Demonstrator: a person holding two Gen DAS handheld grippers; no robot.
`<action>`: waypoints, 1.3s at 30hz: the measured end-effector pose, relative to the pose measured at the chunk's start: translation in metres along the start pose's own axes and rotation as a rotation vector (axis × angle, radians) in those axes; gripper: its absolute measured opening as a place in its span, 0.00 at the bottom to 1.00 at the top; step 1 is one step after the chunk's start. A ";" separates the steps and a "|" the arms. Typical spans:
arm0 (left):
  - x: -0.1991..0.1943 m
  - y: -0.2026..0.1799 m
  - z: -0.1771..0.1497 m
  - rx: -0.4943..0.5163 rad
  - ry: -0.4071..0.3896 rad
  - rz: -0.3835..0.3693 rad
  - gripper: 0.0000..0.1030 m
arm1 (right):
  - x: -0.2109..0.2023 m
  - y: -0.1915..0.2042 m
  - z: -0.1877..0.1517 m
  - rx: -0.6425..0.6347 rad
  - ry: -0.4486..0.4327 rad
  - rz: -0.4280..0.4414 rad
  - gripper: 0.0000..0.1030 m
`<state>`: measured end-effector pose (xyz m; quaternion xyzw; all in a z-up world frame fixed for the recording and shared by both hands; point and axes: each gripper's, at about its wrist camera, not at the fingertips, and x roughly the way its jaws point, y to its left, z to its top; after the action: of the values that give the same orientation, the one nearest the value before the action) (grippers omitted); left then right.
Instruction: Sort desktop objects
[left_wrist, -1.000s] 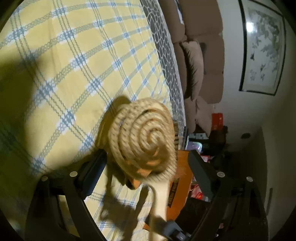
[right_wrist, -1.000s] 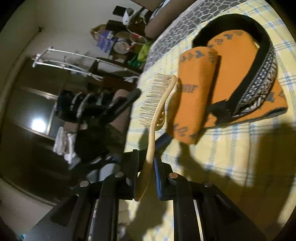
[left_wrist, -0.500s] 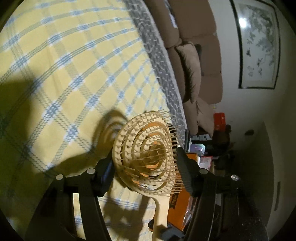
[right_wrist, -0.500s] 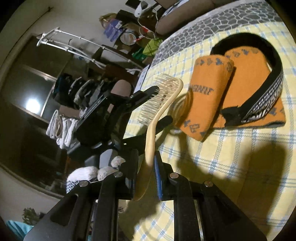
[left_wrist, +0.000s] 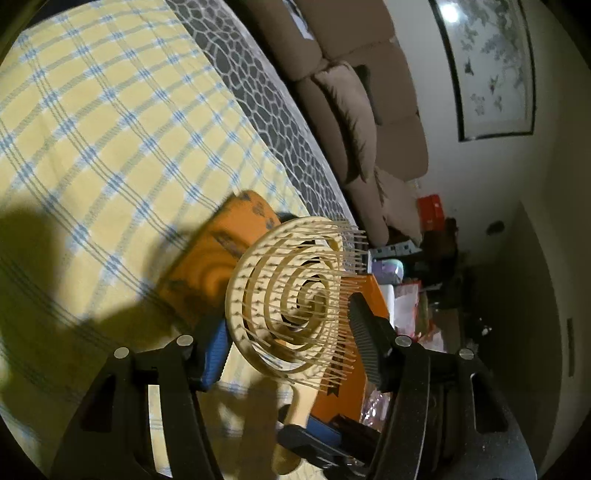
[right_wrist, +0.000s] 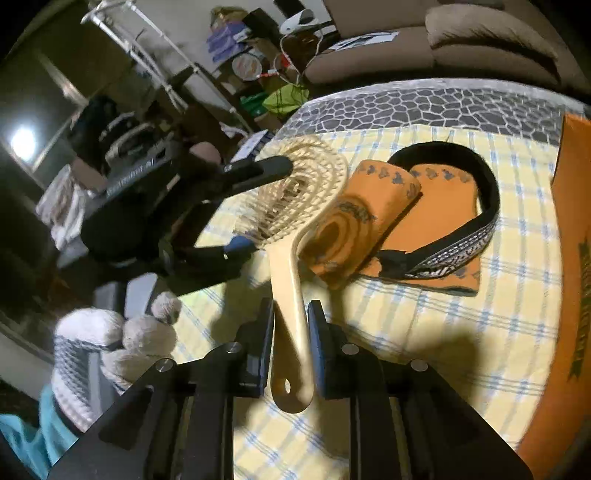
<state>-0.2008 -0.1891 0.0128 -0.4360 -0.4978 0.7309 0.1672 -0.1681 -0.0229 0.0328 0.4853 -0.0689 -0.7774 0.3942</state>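
A cream spiral hairbrush (right_wrist: 291, 240) hangs above the yellow checked tablecloth (right_wrist: 461, 332). My right gripper (right_wrist: 291, 321) is shut on its handle. My left gripper (left_wrist: 286, 325) has its jaws on either side of the brush's round head (left_wrist: 295, 295), close to its edges; I cannot tell whether they touch it. In the right wrist view the left gripper (right_wrist: 258, 206) brackets the head from the left. A rolled orange cloth (right_wrist: 365, 218) with a black patterned strap (right_wrist: 461, 229) lies just behind the brush.
An orange box (right_wrist: 561, 295) lies at the right edge of the table. A grey cobble-patterned cloth (right_wrist: 424, 107) covers the far edge, with a brown sofa (left_wrist: 351, 92) beyond. Cluttered shelves and a clothes rack (right_wrist: 147, 48) stand at the left.
The brush has turned and lifted, so its bristles face the left wrist camera more. The left jaws now stand around the head. The orange roll has come into the left view.
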 end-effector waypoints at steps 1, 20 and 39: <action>0.000 -0.001 -0.003 0.007 0.005 0.000 0.52 | 0.001 0.001 -0.002 -0.010 0.005 -0.013 0.18; 0.022 -0.067 -0.040 0.174 0.086 -0.004 0.38 | -0.024 -0.008 -0.007 -0.108 -0.004 -0.205 0.20; 0.122 -0.197 -0.100 0.395 0.249 0.050 0.38 | -0.136 -0.093 -0.005 0.067 -0.162 -0.255 0.20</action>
<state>-0.2267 0.0409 0.1151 -0.4938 -0.3097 0.7587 0.2910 -0.1852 0.1338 0.0796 0.4387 -0.0642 -0.8550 0.2691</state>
